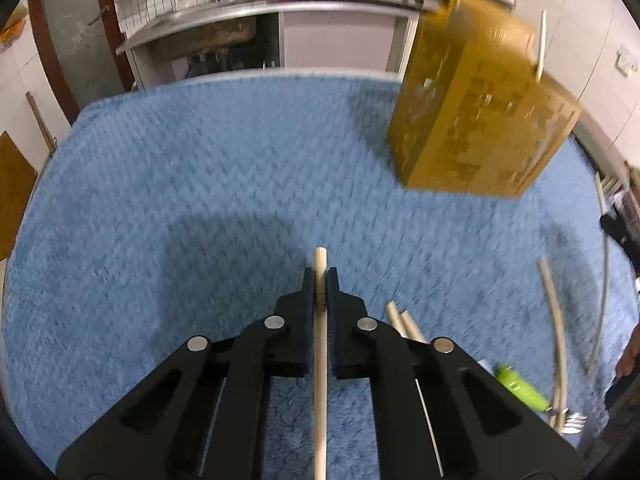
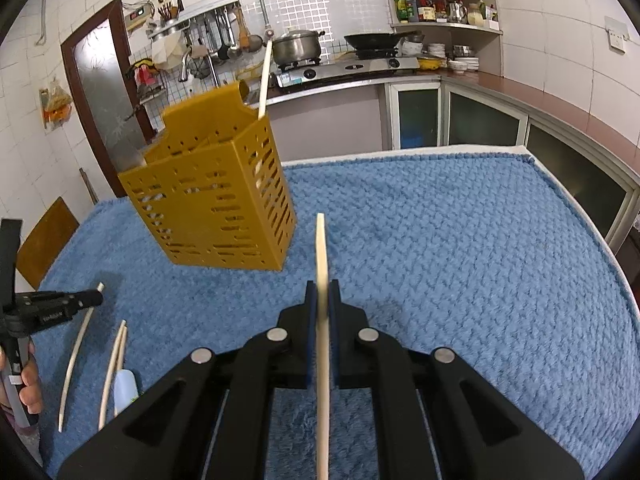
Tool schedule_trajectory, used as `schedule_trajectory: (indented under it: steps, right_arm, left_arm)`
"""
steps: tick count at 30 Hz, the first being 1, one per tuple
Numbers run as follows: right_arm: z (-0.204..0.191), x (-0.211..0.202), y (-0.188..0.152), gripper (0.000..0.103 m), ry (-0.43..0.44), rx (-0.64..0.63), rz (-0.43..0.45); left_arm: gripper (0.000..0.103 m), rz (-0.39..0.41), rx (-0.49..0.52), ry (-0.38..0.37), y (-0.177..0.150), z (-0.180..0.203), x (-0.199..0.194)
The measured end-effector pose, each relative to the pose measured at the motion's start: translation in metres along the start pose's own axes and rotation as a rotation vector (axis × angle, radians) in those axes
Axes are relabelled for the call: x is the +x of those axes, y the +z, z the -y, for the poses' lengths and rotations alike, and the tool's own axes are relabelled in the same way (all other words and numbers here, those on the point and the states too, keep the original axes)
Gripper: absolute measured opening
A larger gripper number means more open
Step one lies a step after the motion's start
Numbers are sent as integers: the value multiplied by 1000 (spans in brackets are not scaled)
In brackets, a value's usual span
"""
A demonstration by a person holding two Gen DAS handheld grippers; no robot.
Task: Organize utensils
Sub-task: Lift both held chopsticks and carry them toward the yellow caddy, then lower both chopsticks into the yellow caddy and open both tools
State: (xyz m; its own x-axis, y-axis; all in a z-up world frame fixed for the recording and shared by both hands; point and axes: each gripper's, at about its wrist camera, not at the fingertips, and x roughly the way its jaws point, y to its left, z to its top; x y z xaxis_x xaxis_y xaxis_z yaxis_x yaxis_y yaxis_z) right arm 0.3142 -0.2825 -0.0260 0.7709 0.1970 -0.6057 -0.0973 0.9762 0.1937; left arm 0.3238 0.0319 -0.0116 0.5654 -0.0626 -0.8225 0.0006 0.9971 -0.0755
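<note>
The left gripper (image 1: 320,276) was clenched on a pale wooden chopstick (image 1: 320,352), round in section, whose long axis ran straight forward along the fingers, its blunt end poking just past the fingertips over the blue towel-covered tabletop (image 1: 200,184). To the right of that gripper, two more pale chopstick ends (image 1: 404,322) lay close together on the cloth, then a green-handled fork (image 1: 524,390), its tines showing low at the right, and farther right a long loose chopstick (image 1: 556,320), bowed by the lens. Ahead and to the right stood the yellow slotted utensil holder (image 1: 476,120), blurred, with one pale stick (image 1: 541,44) rising from its top.

In the right wrist view, the left gripper (image 2: 94,298) appeared at the far left, with loose chopsticks (image 2: 76,356) lying near it on the cloth. The holder (image 2: 212,200) stood ahead and to the left of the right gripper, upright, with a chopstick (image 2: 265,76) leaning out of its top. The right gripper (image 2: 322,286) was clamped on a flat-sided pale chopstick (image 2: 322,320), pointing forward and slightly up, its tip well past the fingertips.
</note>
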Motion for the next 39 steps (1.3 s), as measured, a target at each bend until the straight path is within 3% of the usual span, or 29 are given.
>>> schedule_trajectory:
  steps: [9, 21, 28, 30, 39]
  right_arm:
    - [-4, -17, 14, 6, 3, 14, 49]
    - [-13, -49, 44, 6, 11, 17, 191]
    - [-27, -62, 72, 6, 25, -12, 264]
    - [-31, -64, 85, 6, 29, -18, 285]
    - [-57, -72, 144, 6, 33, -58, 391]
  left_arm:
    - [4, 210, -9, -106, 23, 7, -53]
    - [4, 337, 46, -230, 52, 31, -78]
    - [4, 405, 69, -258, 74, 43, -85]
    - [4, 437, 56, -294, 86, 44, -92]
    - [4, 592, 98, -329, 138, 66, -119]
